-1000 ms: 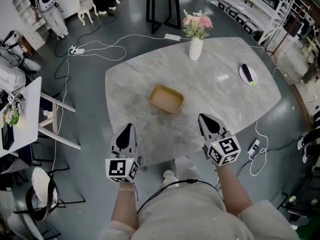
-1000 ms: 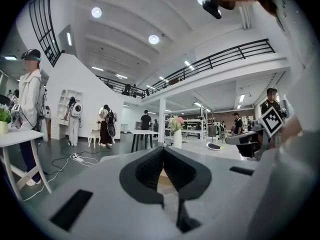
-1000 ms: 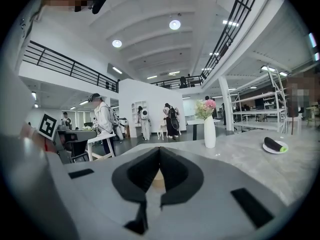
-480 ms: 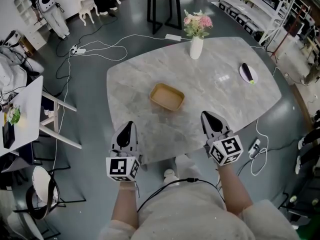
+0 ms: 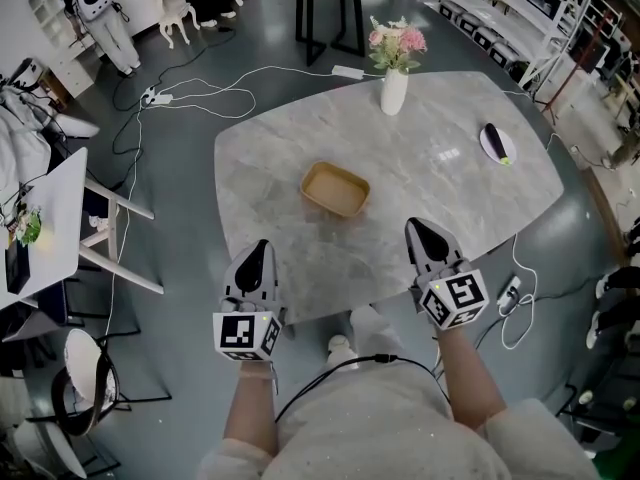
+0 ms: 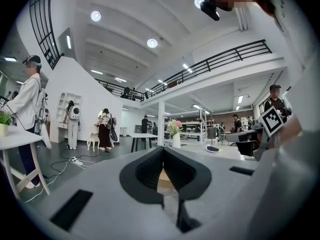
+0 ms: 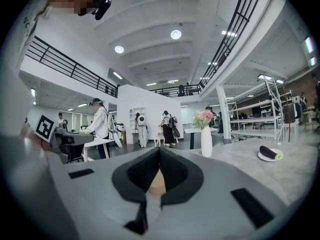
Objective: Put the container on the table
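The left tool (image 5: 257,253) and right tool (image 5: 420,233) hover with jaws pressed together, gripping nothing, over the near edge of the smooth grey marble worktop (image 5: 450,198). The tan shallow rectangular container (image 5: 335,189) rests on it ahead, between them. Beyond stand a white vase of pink flowers (image 5: 392,93) and a small white plate (image 5: 495,143).

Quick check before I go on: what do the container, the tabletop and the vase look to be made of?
Container: matte tan, soft rounded rim, likely moulded fibre or bamboo; unsure.
Tabletop: grey veined slab with glossy highlights, marble or a marble-look surface.
Vase: plain white, smooth, probably ceramic.
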A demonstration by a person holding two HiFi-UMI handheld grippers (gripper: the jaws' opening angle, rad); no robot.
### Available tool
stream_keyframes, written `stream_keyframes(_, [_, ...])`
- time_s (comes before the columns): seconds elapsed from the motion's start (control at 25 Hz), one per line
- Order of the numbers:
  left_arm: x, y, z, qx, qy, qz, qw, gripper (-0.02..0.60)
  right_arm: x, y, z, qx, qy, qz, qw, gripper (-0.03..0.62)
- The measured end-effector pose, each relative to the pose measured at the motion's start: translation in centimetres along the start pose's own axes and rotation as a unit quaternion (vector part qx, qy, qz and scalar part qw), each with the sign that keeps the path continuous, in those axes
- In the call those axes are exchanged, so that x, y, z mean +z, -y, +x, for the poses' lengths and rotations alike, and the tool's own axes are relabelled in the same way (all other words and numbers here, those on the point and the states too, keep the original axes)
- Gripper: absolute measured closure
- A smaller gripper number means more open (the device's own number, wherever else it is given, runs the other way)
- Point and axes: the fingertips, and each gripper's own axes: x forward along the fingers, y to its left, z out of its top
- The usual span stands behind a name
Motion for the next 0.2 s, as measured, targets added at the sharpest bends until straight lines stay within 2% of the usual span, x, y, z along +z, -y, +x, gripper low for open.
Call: stream_keyframes(0.2, [-0.52,0.19,-0.20,-0.001,0.001,0.000,1.0000,0.577,-0.69,0.01,-0.31,-0.002,0.002,0.003,1.000,0.589])
